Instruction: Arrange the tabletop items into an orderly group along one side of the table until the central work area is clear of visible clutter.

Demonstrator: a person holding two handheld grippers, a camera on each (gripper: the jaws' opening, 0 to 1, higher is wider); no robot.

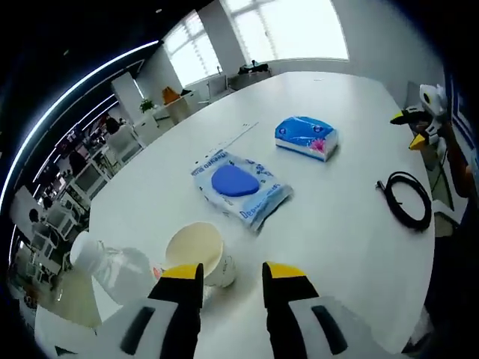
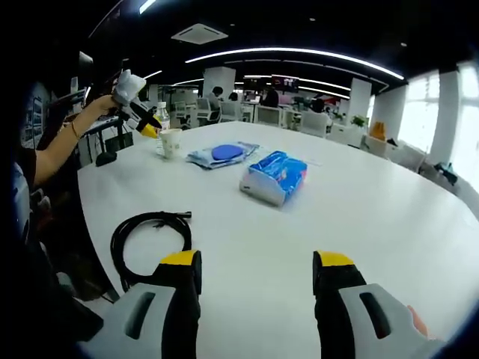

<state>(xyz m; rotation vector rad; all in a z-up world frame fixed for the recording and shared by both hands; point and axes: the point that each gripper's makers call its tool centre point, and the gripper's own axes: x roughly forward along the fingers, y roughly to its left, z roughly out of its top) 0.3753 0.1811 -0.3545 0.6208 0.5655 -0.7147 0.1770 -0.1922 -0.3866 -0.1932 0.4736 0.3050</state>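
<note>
White table [image 2: 389,217] running wide, items sitting toward one side. Wet-wipes pack [image 1: 241,185] lying flat mid-table, blue lid up; blue tissue pack [image 1: 306,137] resting beyond it, apart. Black cable [image 2: 150,233] lying coiled nr table edge, just ahead of R gripper [image 2: 257,273], whose jaws are standing wide apart, gripping nothing. Clear bottle [image 1: 112,263] lying on its side, touching paper cup [image 1: 198,253]. L gripper [image 1: 233,278] hovering over cup, jaws parted, nothing held, cup rim just beside left jaw.
</note>
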